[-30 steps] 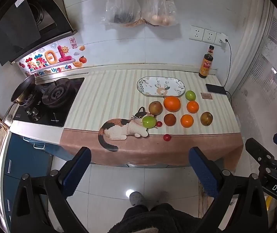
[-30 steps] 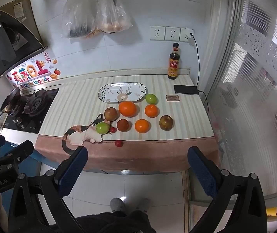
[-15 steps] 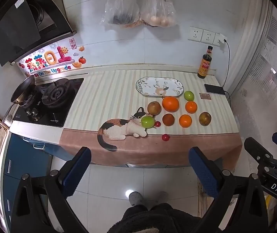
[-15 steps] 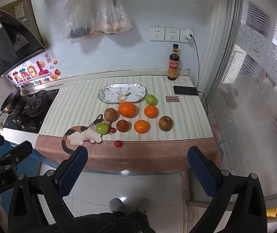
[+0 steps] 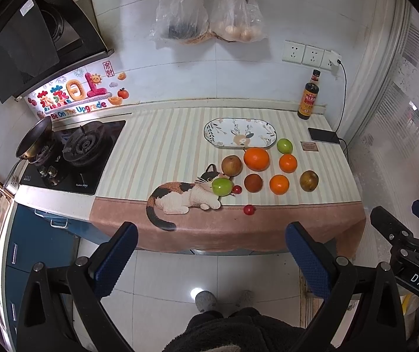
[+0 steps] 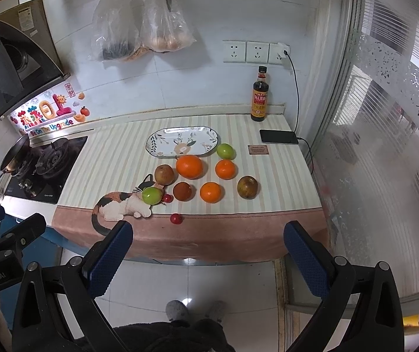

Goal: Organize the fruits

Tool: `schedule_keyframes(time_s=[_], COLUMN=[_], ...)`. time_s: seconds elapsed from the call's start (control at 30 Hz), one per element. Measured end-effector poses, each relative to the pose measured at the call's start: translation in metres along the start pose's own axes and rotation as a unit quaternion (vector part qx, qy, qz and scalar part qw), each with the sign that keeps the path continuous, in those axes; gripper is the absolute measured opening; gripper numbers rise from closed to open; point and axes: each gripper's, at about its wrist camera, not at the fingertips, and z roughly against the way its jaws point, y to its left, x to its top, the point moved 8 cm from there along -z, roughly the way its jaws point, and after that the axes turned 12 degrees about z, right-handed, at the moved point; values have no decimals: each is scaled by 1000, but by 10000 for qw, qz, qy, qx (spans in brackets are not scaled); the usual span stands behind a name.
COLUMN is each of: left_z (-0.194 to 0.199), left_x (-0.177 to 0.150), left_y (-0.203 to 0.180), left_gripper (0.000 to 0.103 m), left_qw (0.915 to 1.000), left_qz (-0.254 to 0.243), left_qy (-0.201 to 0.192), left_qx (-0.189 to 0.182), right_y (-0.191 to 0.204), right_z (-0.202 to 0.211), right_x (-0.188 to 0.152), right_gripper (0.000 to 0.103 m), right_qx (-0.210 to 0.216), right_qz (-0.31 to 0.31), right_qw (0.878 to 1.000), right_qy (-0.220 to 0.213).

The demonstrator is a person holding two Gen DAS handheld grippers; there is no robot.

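Note:
Several fruits lie loose on the striped counter mat (image 5: 162,152): a large orange (image 5: 256,159) (image 6: 189,166), two small oranges (image 5: 287,162) (image 5: 279,184), two green fruits (image 5: 222,186) (image 5: 284,145), brown fruits (image 5: 231,165) (image 5: 309,180) and two small red ones (image 5: 249,209). An empty oval plate (image 5: 238,132) (image 6: 181,141) sits behind them. My left gripper (image 5: 210,245) and right gripper (image 6: 208,243) are both open and empty, held over the floor in front of the counter.
A sauce bottle (image 5: 308,96) and a phone on a cable (image 5: 324,135) stand at the back right. A gas hob with a pan (image 5: 71,152) is at the left. Bags hang on the wall (image 5: 206,11). A glass door (image 6: 385,146) is at the right.
Both views have drifted very slightly; the fruits and plate have not moved and both grippers stay open.

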Motion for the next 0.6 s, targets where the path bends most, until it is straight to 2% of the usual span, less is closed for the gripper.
schedule_keyframes(time_s=[0.6], left_z=[-4], left_x=[4], left_y=[-6], left_gripper=[103], left_qw=[10000], left_qz=[13], left_qy=[58], left_qx=[17], right_y=[-4], right_z=[-4], right_x=[2], right_gripper=[103], right_qx=[26], right_qz=[-20], right_qw=[10000], right_qy=[69])
